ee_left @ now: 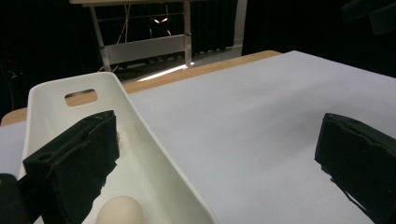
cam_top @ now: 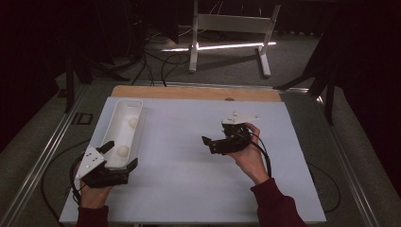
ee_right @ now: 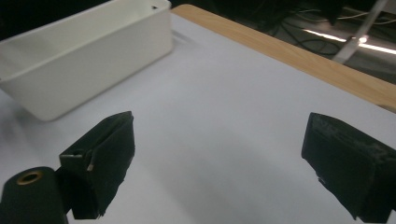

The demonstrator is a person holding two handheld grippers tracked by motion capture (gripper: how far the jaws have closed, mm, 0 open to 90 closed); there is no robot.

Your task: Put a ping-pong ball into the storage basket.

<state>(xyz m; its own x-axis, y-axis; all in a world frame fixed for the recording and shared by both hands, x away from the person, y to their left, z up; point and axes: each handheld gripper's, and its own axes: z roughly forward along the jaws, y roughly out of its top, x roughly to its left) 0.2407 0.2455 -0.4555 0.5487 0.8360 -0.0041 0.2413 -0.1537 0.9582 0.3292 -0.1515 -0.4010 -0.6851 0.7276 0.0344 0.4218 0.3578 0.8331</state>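
White desk with a long white tray near its left edge

The desk [cam_top: 189,156] has a pale, matte white top and a strip of bare wood [cam_top: 198,92] along its far edge. The tray [cam_top: 115,126] lies directly on it, lengthwise from near to far, holding two pale eggs [cam_top: 123,151]; the surface to its right is bare

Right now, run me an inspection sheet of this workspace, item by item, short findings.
Surface: white table top, wooden strip along the far edge.
Job's things: long white bin at the left; two pale egg-like balls inside, near one, far one.
Clutter: nothing seen.
Grippers: left gripper open, one jaw inside the bin, one outside its wall; right gripper open, empty, over bare table.
Cables: black cable trails from right gripper; more on the floor.
Surroundings: dark room, white frame stand behind.
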